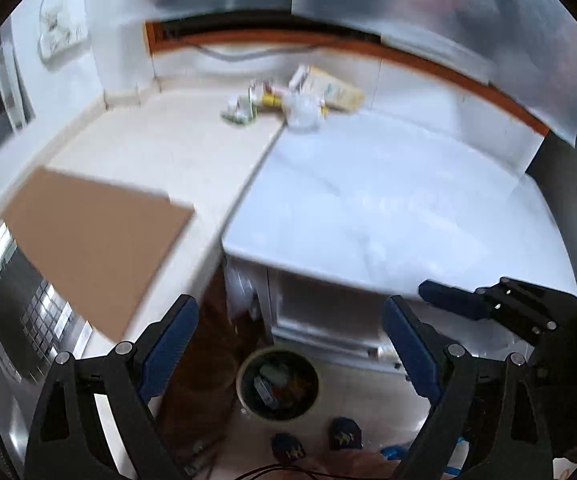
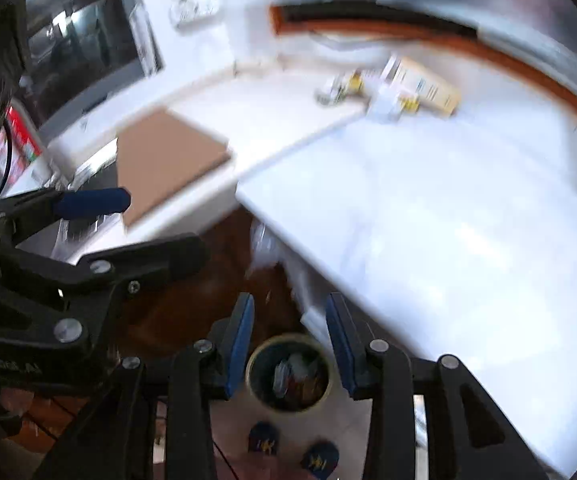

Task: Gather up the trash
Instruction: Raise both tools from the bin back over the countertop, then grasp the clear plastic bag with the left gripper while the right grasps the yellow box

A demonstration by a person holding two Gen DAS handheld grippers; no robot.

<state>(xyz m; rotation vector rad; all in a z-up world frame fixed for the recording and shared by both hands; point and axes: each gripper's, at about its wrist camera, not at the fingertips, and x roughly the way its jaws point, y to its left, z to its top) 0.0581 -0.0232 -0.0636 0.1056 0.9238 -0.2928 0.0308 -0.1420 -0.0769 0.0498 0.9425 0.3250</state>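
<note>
Hovering above a white counter, two hand-held grippers are looking down on a kitchen clean-up that appears partly done. The left gripper is standing with its jaws wide apart and nothing between them; the right gripper is holding its jaws partly apart, also empty, framing only the bin far below. That round bin, sitting on the floor at the foot of the counter, is already holding mixed wrappers and scraps, suggesting that some rubbish has gone in. What is left is lying in a small pile at the far edge of the counter, near the wall: a flattened yellowish carton, a crumpled clear wrapper and a few small packets just beside them, too blurred to name. A brown cardboard sheet is resting on the nearer, left part of the counter, well apart from the pile; whether it counts as trash cannot be told. A person's dark slippers are showing on the floor beside the bin. Judging by this, the far pile is waiting to be fetched and carried to the bin.
</note>
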